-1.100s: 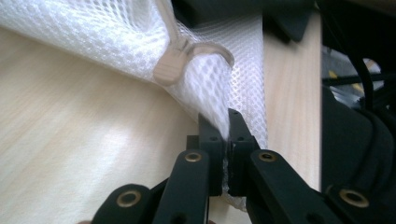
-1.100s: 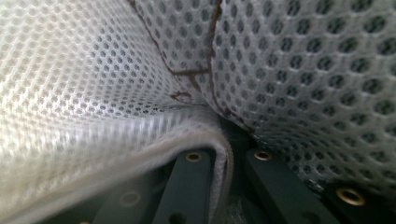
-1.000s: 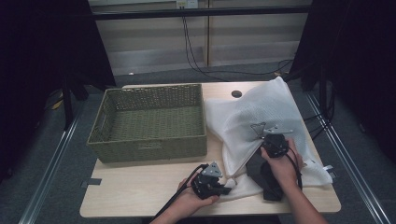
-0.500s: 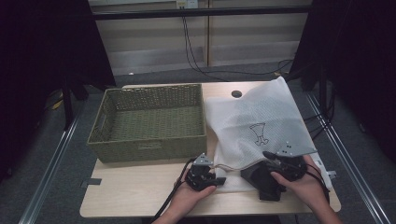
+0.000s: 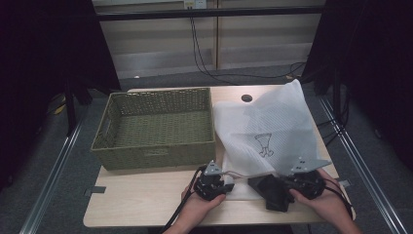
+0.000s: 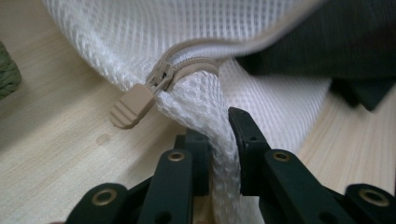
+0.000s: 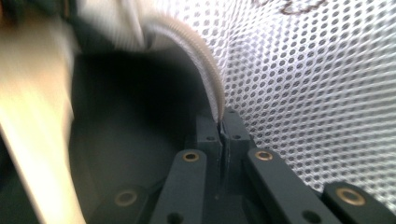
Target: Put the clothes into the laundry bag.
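Note:
A white mesh laundry bag (image 5: 263, 122) lies on the right half of the table, and a black garment (image 5: 270, 191) sticks out of its near opening. My left gripper (image 5: 227, 185) pinches the bag's corner just below the tan zipper pull (image 6: 133, 105). Its jaws have just been closing, and the mesh (image 6: 219, 135) is bunched between them. At the front right, my right gripper (image 5: 286, 182) is shut on the bag's zipper edge (image 7: 212, 88), with the dark garment (image 7: 135, 140) on its left and mesh on its right.
A green woven basket (image 5: 156, 152) stands empty on the left half of the table, close to the bag. Bare wood runs along the front left edge. A round cable hole (image 5: 247, 98) sits at the back, and metal rails flank the table.
My right gripper has moved from on top of the bag toward the front right edge and taken the zipper edge. The bag now lies flatter. The left hand has stayed put.

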Demonstrator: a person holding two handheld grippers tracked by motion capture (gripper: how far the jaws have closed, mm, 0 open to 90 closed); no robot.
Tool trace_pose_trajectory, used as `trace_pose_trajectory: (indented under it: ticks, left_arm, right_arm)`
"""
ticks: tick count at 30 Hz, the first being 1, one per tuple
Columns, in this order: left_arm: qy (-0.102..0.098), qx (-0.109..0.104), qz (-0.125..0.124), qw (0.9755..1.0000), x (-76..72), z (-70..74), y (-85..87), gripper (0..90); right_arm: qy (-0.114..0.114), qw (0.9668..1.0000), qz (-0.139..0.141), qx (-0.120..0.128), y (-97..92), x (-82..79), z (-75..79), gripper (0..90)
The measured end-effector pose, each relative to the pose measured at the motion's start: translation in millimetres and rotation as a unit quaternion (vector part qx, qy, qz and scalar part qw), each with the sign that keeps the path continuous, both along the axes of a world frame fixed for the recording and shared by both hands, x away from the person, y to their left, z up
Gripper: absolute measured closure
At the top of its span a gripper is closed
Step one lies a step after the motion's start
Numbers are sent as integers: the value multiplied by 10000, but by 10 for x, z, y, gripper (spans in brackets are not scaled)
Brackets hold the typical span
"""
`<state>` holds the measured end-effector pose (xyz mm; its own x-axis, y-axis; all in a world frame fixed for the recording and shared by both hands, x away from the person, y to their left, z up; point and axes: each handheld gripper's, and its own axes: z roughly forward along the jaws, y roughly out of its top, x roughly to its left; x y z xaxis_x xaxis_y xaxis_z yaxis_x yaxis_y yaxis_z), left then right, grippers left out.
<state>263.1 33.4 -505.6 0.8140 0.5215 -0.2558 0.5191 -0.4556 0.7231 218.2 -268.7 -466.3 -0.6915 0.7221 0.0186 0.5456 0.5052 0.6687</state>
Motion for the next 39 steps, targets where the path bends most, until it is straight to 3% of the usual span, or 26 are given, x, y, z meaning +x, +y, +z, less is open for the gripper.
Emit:
trace_pose_trajectory:
  ticks: [1,2,4,6,8,9,11,12,13,14,17,20,23,26,28,30,32,34,36,39]
  left_arm:
    - [-53,50,-17,10000,-4,3,-3,807]
    - [-100,84,-35,9999,-6,6,-7,817]
    - [-196,210,-85,9996,-6,19,-7,842]
    - [-233,241,-211,9992,16,21,3,860]
    - [-177,253,-355,9989,53,28,9,868]
    - [-84,338,-440,9984,75,48,18,870]
    - [-10,325,-539,9980,100,51,34,874]
    - [30,288,-568,9980,101,48,48,875]
    - [4,335,-639,9974,106,52,66,876]
    - [11,305,-636,9975,102,49,72,876]
    - [-7,209,-567,9982,103,33,74,874]
    - [2,99,-302,9995,152,11,143,863]
    - [111,-49,67,9999,205,0,243,806]
    - [-94,17,356,9993,157,52,315,610]
    - [-361,-120,458,9982,77,143,355,562]
    - [-608,-273,497,9965,-30,250,352,539]
    - [-714,-402,379,9959,-163,321,315,538]
    - [-842,-371,190,9956,-309,341,232,550]
    - [-817,-231,-121,9963,-413,310,105,550]
    - [-723,13,-367,9967,-449,187,-104,525]
  right_arm:
    - [86,9996,53,-264,34,1,-79,892]
    - [186,9991,45,-377,55,21,-164,892]
    - [355,9993,-138,26,15,95,-206,892]
    - [269,9990,-343,34,11,172,-220,891]
    - [90,9967,-804,78,10,315,-246,891]
    - [-32,9949,-1001,99,9,398,-262,891]
    - [-199,9879,-1531,-135,14,568,-300,891]
    - [-296,9850,-1695,-100,-5,663,-323,892]
    - [-380,9802,-1940,-105,-20,749,-336,893]
    - [-485,9764,-2093,-235,-36,819,-347,892]
    - [-496,9701,-2369,-161,-51,954,-365,889]
    - [-365,9727,-2293,48,-57,922,-362,891]
    - [-193,9738,-2185,595,-132,761,-396,893]
    - [-188,9744,-2132,684,-130,559,-398,893]
    - [-214,9718,-2211,792,-127,447,-412,893]
    - [-97,9692,-2287,909,-130,405,-405,893]
    - [-3,9684,-2287,996,-136,395,-400,890]
    - [24,9677,-2270,1094,-152,391,-406,888]
    - [30,9673,-2274,1122,-159,391,-407,888]
    - [-17,9680,-2267,1077,-133,380,-407,885]
